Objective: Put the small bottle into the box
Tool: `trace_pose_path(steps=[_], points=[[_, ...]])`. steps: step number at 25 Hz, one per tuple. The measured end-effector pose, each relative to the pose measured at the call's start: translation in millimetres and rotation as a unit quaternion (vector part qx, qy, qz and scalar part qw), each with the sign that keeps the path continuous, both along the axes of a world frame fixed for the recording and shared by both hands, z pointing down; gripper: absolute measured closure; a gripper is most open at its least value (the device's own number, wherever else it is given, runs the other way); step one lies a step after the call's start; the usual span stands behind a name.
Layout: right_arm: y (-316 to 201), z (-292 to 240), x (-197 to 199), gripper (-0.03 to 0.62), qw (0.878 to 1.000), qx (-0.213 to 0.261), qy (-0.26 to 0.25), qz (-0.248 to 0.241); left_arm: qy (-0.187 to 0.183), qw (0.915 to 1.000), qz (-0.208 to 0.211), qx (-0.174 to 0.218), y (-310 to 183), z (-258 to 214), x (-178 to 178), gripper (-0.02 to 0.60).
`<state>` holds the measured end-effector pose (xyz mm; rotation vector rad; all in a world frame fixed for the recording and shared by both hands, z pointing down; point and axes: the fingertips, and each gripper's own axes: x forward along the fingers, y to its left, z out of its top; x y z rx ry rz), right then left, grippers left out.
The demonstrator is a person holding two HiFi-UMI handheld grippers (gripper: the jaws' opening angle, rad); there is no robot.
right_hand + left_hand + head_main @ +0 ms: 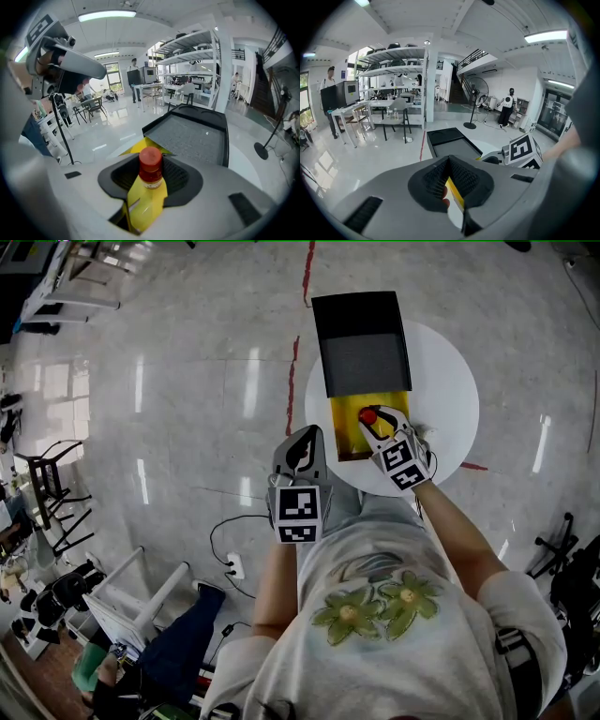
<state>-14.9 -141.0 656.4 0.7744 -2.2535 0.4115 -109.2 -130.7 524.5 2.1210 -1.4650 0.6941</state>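
**Small bottle (pixel 145 192) gripped over the open yellow box**

The round white table (pixel 450 399) stands on a pale grey floor (pixel 187 381) in front of the person. On the table lies a black lid (pixel 364 343), flat and with a raised rim. Its near edge meets the yellow box (pixel 342 427), which is open at the top.

The left gripper (pixel 305 439) hangs just off the table's near-left edge, beside the box and touching nothing. Its jaws are drawn almost together, with only a thin slit between them and nothing in it.

The right gripper (pixel 375 423) reaches over the box's right half, tilted downward. Its jaws pinch the yellow body of the small bottle from both sides. The red cap (pixel 367 415) points away from the person, toward the lid. The bottle's lower end is hidden behind the jaws, so whether it touches the box floor cannot be told.
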Motion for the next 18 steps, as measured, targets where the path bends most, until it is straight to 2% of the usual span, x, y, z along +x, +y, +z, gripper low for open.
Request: trace_pose_path(steps=[18], points=[[8.8, 0.6, -5.7, 0.427, 1.000, -0.004, 0.015, -0.020, 0.001, 1.0000, -0.005, 0.003, 5.5, -5.7, -1.2, 0.580]])
